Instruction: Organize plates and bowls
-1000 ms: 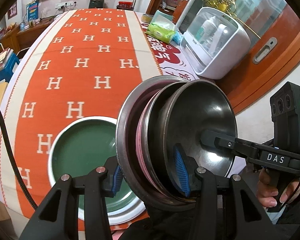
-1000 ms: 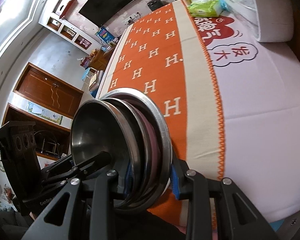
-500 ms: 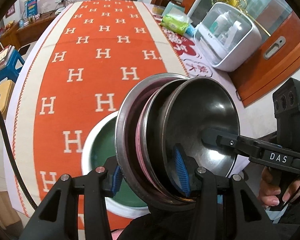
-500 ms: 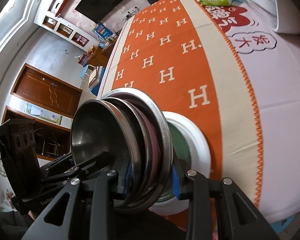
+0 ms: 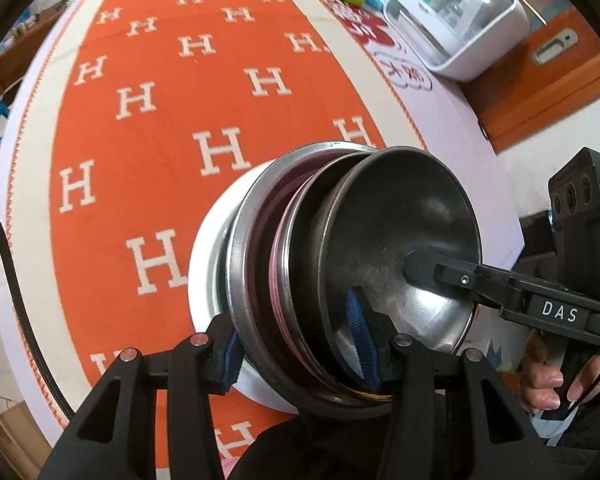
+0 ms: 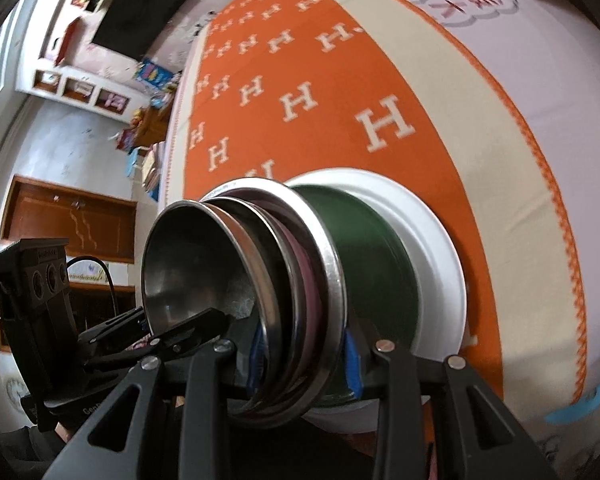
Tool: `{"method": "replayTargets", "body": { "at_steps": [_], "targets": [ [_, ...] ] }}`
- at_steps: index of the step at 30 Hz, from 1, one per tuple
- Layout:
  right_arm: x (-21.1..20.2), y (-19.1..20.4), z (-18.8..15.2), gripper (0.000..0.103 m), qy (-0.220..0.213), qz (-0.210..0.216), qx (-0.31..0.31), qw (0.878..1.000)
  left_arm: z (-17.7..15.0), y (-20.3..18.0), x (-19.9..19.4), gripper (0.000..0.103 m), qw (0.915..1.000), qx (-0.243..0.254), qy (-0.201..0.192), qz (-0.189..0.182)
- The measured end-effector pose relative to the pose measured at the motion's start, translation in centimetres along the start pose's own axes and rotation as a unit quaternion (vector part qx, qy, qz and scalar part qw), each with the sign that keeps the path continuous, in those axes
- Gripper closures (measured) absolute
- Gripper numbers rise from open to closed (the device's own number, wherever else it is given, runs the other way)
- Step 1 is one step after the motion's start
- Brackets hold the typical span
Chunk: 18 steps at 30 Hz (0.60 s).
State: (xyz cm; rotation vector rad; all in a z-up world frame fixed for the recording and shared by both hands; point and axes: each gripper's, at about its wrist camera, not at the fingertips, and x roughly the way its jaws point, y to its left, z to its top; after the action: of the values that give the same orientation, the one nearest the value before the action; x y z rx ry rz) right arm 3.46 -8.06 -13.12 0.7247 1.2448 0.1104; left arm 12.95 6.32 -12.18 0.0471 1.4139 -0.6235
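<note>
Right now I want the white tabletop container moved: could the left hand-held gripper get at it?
Probably not: the left hand-held gripper is clamped on the stack of metal bowls, and the white container sits far across the table.

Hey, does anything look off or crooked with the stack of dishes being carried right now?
Nothing looks damaged or spilled. The nested stack of steel bowls and plates is tilted on edge, clamped by both hand-held grippers over the green plate with a white rim.
</note>
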Motion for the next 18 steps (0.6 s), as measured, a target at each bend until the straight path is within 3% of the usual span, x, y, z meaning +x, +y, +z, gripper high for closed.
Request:
{"method": "replayTargets", "body": {
  "at_steps": [6, 18],
  "targets": [
    [0.2, -1.1, -0.7, 0.070, 0.002, -0.016, 0.037, 0.999, 0.3, -0.4, 1.2, 0.058, 0.9994, 0.019, 0.026, -0.011],
    [0.9, -1.6, -1.0, 0.069, 0.014, -0.027, 0.052, 0.998, 0.3, -0.3, 2.4, 0.058, 0.9988, 0.016, 0.045, -0.007]
  ]
}}
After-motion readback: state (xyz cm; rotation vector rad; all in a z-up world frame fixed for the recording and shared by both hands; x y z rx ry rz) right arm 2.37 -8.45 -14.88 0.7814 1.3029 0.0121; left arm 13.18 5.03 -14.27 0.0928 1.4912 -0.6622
